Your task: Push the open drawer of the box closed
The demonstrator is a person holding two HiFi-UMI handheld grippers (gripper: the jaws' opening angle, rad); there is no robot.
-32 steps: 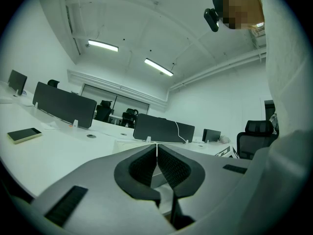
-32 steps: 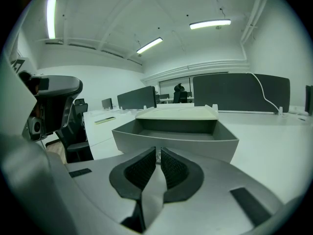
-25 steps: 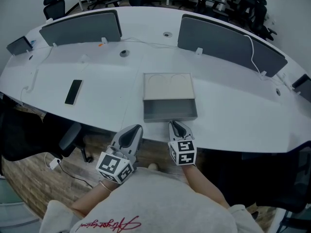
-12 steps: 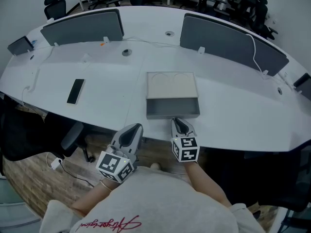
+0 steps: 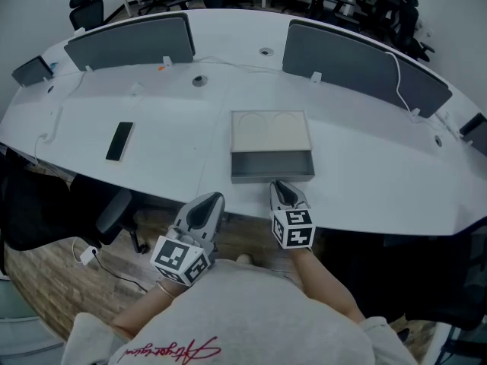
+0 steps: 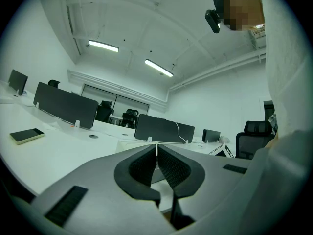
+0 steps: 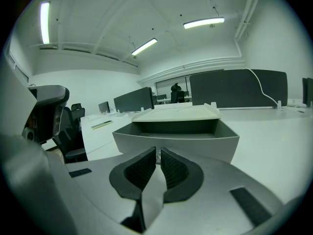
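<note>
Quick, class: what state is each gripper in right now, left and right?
Left gripper: jaws closed, holding nothing.
Right gripper: jaws closed, holding nothing, tips near the drawer front.

Box (image 5: 270, 131) sits mid-table (image 5: 365, 166), towards the near edge. Drawer (image 5: 272, 166) sticks out of the box's near side, towards the person. Right gripper (image 5: 279, 185) is just in front of the drawer's front wall, about mid-width; contact or not, can't tell. Left gripper (image 5: 214, 199) is left of it at the table's near edge, apart from the drawer. Phone (image 5: 119, 141) lies flat on the table, well left of the box. Left screen (image 5: 129, 40) stands behind-left of the box, right screen (image 5: 358, 63) behind-right. Office chairs (image 5: 84, 10) are beyond the table's far edge.
</note>
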